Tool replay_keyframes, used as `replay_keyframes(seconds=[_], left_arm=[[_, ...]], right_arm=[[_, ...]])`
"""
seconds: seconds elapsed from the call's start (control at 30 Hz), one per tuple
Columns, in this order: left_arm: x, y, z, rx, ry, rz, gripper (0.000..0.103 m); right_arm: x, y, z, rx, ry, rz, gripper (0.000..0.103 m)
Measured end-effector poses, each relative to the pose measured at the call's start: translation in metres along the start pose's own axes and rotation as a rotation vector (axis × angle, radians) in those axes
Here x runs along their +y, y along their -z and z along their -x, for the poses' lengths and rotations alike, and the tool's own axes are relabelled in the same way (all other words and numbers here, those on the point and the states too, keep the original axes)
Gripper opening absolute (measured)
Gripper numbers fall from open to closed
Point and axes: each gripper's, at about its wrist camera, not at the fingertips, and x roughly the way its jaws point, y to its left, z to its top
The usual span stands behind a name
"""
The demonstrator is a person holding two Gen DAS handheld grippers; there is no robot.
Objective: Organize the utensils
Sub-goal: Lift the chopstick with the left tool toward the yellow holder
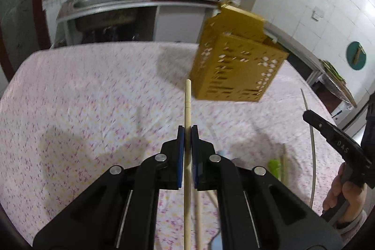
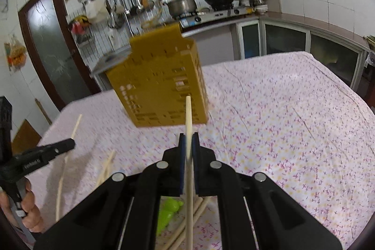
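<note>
Chopsticks: you're clamping one chopstick (image 1: 187, 109) in your left gripper (image 1: 187, 132) and another (image 2: 188, 114) in your right gripper (image 2: 188, 139), both pointing at the yellow utensil holder (image 1: 236, 67) mid-table, loads of bare tablecloth (image 2: 293, 121) sitting around it.

Mustard-yellow holder (image 1: 236, 67), pink-flowered white tablecloth (image 1: 93, 95).

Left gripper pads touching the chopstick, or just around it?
Touching. The left wrist view shows the left gripper with both blue pads closed against the chopstick, no gap either side; it sticks out toward the yellow holder.
</note>
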Motion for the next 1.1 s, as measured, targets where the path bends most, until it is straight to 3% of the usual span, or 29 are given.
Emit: replay_keyframes(seconds=[0.23, 0.33, 0.5, 0.67, 0.8, 1.1], left_arm=[[-0.030, -0.023, 0.018, -0.097, 0.059, -0.024, 0.004], [-0.041, -0.038, 0.029, -0.190, 0.069, -0.051, 0.004], [-0.053, -0.062, 0.037, -0.345, 0.109, -0.068, 0.004], [-0.062, -0.085, 0.033, -0.420, 0.139, -0.073, 0.004], [-0.060, -0.104, 0.026, -0.461, 0.183, -0.050, 0.004], [-0.070, -0.144, 0.010, -0.602, 0.159, -0.086, 0.004]], right_arm=[[0.005, -0.027, 0.019, -0.095, -0.054, 0.003, 0.006], [0.003, -0.042, 0.023, -0.149, -0.116, -0.022, 0.006], [0.011, -0.066, 0.031, -0.304, -0.103, 0.016, 0.006], [0.018, -0.086, 0.034, -0.415, -0.083, 0.047, 0.006], [0.027, -0.103, 0.034, -0.562, -0.077, 0.111, 0.006], [0.041, -0.132, 0.024, -0.707, -0.132, 0.148, 0.006]])
